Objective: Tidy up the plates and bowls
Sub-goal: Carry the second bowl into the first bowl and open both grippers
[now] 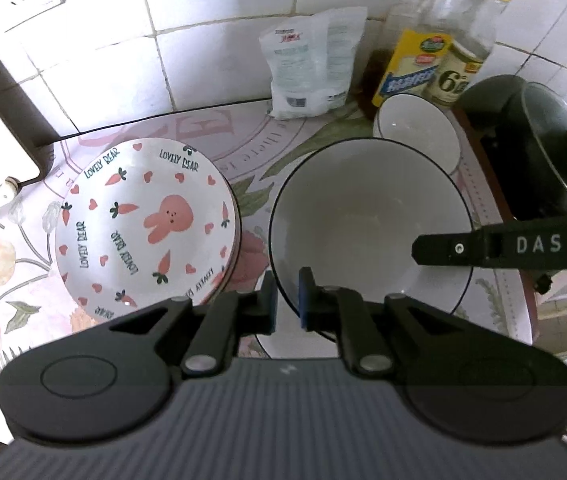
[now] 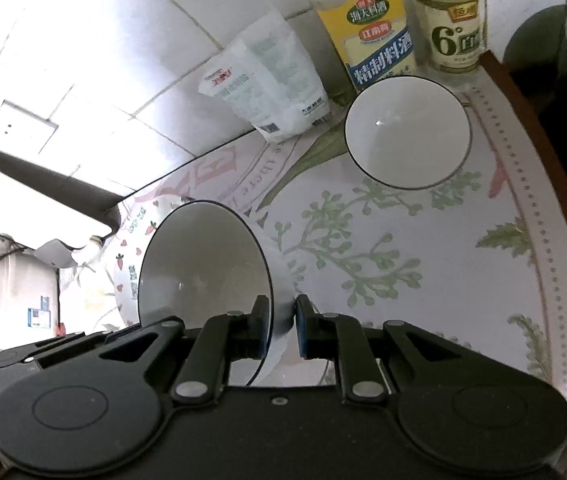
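Large white bowl [image 1: 367, 236], dark-rimmed, at centre of the floral worktop [image 2: 423, 264], held on two sides. Left gripper [image 1: 286, 300]: fingers nearly closed, pinching the near rim at 6 o'clock. Right gripper [image 2: 281, 320]: fingers likewise narrow, clamping the wall at 3 o'clock. Patterned plate [image 1: 147, 220] at 9 o'clock, just beside; small bowl [image 2: 407, 132] at 1 o'clock, near. Judged advice: lift level, both grips moving together, clearing the plate's edge before nesting.

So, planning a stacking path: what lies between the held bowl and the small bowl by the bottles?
Only bare flowered tablecloth between the held bowl and the small bowl, in the right wrist view.
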Motion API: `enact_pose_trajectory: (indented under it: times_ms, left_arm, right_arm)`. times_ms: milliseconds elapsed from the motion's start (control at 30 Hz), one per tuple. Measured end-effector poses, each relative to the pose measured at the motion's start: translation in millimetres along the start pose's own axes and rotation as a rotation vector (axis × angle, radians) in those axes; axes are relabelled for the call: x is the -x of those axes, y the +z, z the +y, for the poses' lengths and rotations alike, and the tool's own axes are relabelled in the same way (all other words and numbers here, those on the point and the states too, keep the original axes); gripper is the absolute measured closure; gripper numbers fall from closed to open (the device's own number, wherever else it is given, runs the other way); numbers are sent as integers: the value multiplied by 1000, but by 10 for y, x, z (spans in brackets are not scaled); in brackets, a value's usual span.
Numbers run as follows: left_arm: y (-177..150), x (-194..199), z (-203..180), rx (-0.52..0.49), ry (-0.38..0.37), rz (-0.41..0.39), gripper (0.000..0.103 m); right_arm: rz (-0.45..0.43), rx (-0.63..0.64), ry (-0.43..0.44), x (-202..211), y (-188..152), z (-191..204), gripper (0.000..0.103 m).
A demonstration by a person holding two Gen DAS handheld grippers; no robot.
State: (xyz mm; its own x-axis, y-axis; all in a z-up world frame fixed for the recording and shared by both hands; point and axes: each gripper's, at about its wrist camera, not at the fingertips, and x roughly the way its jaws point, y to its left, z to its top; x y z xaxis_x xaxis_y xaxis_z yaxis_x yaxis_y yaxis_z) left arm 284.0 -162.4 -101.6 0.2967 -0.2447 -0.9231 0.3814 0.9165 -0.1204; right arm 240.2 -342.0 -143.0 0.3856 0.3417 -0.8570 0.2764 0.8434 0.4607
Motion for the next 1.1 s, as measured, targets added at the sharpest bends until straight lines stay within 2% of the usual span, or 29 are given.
enact_pose_trajectory:
  times_ms: [200, 433, 733, 1100]
  left_arm:
    - [-278, 66, 14, 19, -21, -14, 95]
    - [-503, -67, 79, 45, -28, 21, 94]
    - [-585, -230, 188, 101, -14, 32, 94]
    - [-613, -499, 381, 134, -77, 79, 93]
  right_arm:
    - [-13, 21, -34, 81, -250, 63, 85]
    - [22, 28, -61, -47, -446, 58, 85]
    - [52, 53, -56, -230, -483, 77, 82]
    - [80, 71, -67, -462, -407, 102, 81]
